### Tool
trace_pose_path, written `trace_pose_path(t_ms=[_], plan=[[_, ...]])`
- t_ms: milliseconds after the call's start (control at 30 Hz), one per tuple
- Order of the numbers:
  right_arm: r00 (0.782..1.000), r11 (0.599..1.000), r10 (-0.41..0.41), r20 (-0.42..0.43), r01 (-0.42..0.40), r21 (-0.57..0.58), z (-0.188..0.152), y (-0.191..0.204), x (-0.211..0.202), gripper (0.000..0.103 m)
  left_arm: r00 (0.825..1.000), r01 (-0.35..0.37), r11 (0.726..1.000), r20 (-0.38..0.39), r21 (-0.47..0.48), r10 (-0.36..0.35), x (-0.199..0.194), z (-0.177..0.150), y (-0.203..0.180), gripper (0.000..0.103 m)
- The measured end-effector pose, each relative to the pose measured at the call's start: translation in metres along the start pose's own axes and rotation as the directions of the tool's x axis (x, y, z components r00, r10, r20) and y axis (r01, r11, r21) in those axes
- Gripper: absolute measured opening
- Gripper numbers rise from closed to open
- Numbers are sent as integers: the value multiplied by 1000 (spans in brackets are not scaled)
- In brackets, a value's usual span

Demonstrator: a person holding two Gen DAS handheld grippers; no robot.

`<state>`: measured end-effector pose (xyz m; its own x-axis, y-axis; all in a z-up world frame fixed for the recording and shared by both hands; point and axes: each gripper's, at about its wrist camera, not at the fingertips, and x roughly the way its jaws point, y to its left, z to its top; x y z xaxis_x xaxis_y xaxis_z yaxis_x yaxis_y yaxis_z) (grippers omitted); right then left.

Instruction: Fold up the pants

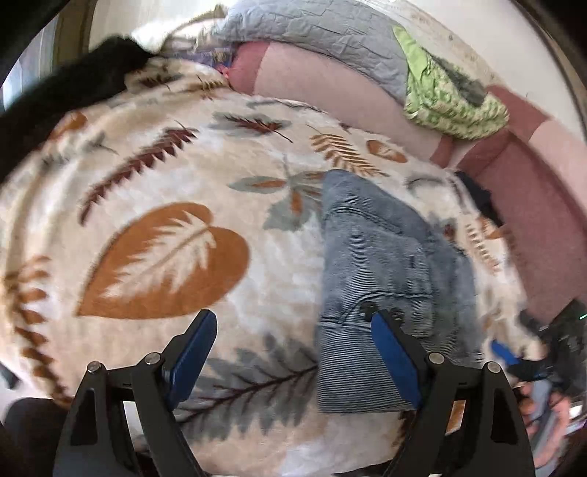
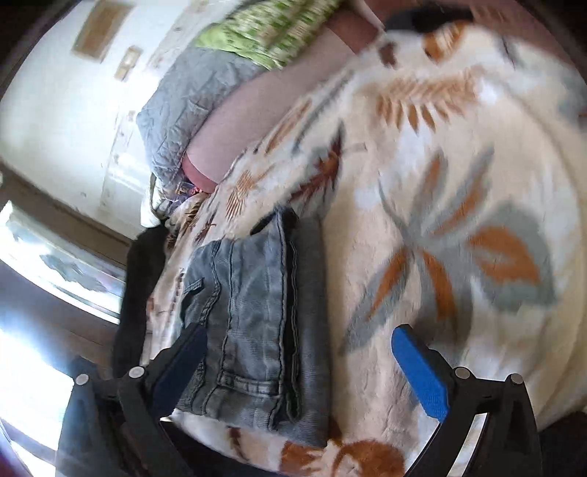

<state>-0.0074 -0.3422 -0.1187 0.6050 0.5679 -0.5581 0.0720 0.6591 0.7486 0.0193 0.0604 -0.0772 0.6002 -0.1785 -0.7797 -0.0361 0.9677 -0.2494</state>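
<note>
Nearest us, our left gripper (image 1: 293, 352) and right gripper (image 2: 299, 367) both gape wide, holding nothing. The folded pants (image 1: 385, 279) lie at one o'clock on the leaf blanket (image 1: 165, 205). A careless bump could flop the fold open.

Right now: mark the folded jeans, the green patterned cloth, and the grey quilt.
folded jeans (image 2: 253, 312), right wrist view, on the denim panel beside the long seam.
green patterned cloth (image 1: 451, 99), left wrist view, middle of the bundle.
grey quilt (image 1: 323, 33), left wrist view, on its creased top.
</note>
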Motion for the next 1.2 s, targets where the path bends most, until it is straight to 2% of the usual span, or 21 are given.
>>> trace_pose_path(t_ms=[100,200,467,633,667,767,833,967,1067,1133,1200], plan=[[1000,1000,19,15,-19,-3,0,-2,-2,102,993,-117,990,29,74,116,-5,-2,-13,86],[999,999,41,25,-41,-3,0,0,-2,102,982,-186,974,44,130,182,-5,-5,-23,86],[1000,999,16,16,-16,-28,1,1,6,102,980,-200,966,51,164,195,-8,-7,-34,86],[1000,999,4,5,-4,-36,0,0,11,102,985,-172,972,30,157,169,-8,-8,-31,86],[1000,999,14,-6,-14,-31,0,0,13,102,988,-155,976,24,154,153,-7,-8,-29,86],[996,999,53,-72,-52,15,2,-3,18,102,999,-25,994,-26,111,28,-5,-5,-16,86],[988,993,110,-106,-105,53,4,-3,20,102,992,107,993,-69,47,-103,-1,2,-5,86],[981,992,116,-158,-106,70,23,2,28,102,955,263,963,-124,-57,-268,15,18,5,86],[975,993,106,-196,-95,67,37,5,40,102,933,313,945,-156,-95,-325,30,27,3,86],[970,998,45,-240,-34,50,42,5,57,102,910,349,929,-194,-121,-367,45,33,-4,86],[959,996,46,-279,-24,82,44,-2,72,102,885,385,915,-232,-125,-404,58,35,-12,86]])
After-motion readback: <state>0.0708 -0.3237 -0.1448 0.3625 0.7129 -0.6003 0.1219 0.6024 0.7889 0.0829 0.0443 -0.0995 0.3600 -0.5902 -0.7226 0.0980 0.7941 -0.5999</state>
